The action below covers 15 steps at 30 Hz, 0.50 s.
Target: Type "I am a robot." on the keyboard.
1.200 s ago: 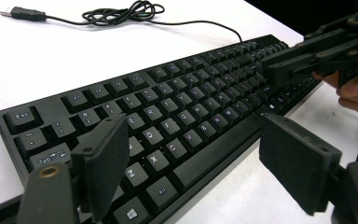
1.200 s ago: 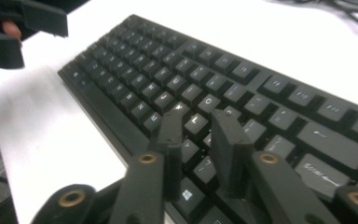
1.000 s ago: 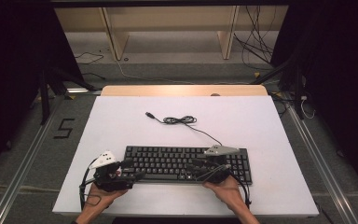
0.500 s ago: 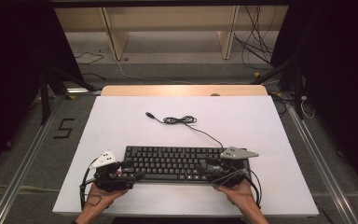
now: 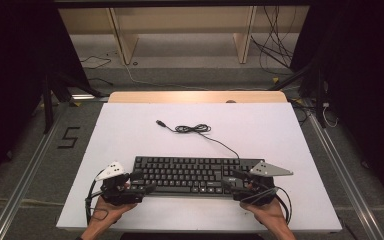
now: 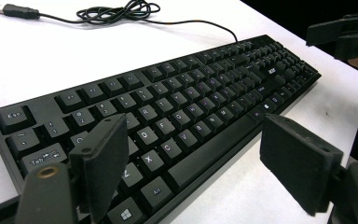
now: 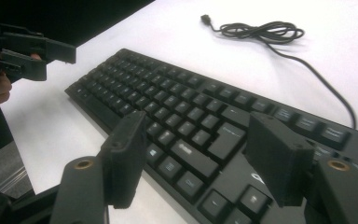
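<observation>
High view, item one: keyboard (image 5: 192, 174), black, lying flat near the table's (image 5: 130, 125) front edge, cord (image 5: 195, 129) coiled beyond it. Item two: left claw (image 5: 147, 182), sitting at the keyboard's left end, jaws spread wide, gripping nothing; keys lying just beyond and between its pads. Item three: right claw (image 5: 232, 181), now sitting at the keyboard's right end, having slid outward from its spot a second ago; its jaws have just been opening, nothing clamped between them, keys lying under and ahead of the pads. Judgement: both ends are being bracketed, probably readying a two-handed shift or lift of the keyboard.
</observation>
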Tool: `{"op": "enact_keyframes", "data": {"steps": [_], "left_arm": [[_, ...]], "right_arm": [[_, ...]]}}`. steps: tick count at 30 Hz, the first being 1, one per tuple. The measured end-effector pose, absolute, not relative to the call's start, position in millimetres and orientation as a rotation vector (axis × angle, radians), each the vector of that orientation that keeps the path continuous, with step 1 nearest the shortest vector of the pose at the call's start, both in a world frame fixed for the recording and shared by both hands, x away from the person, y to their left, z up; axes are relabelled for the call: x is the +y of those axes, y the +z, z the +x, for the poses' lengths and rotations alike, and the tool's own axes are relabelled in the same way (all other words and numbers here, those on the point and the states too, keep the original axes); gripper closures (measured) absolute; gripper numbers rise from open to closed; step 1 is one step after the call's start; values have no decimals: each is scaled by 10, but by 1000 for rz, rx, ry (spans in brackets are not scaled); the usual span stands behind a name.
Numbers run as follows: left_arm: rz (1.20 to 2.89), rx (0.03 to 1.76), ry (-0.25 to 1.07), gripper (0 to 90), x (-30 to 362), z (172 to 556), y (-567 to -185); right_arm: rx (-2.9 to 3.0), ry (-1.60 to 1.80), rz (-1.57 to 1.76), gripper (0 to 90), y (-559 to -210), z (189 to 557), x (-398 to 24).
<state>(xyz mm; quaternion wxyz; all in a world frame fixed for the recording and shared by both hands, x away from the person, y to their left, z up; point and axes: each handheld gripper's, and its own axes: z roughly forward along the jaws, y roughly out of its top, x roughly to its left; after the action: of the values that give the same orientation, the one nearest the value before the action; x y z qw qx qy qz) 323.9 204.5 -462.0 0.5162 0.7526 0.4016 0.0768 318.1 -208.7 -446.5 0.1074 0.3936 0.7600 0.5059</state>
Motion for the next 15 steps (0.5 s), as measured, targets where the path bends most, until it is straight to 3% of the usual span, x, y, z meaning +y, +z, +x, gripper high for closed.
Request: {"op": "enact_keyframes", "data": {"steps": [15], "left_arm": [[1809,956,175,227,2020,3221,-4619]], "right_arm": [[2172,1473,1180,367,-4504,3045,-2360]]}}
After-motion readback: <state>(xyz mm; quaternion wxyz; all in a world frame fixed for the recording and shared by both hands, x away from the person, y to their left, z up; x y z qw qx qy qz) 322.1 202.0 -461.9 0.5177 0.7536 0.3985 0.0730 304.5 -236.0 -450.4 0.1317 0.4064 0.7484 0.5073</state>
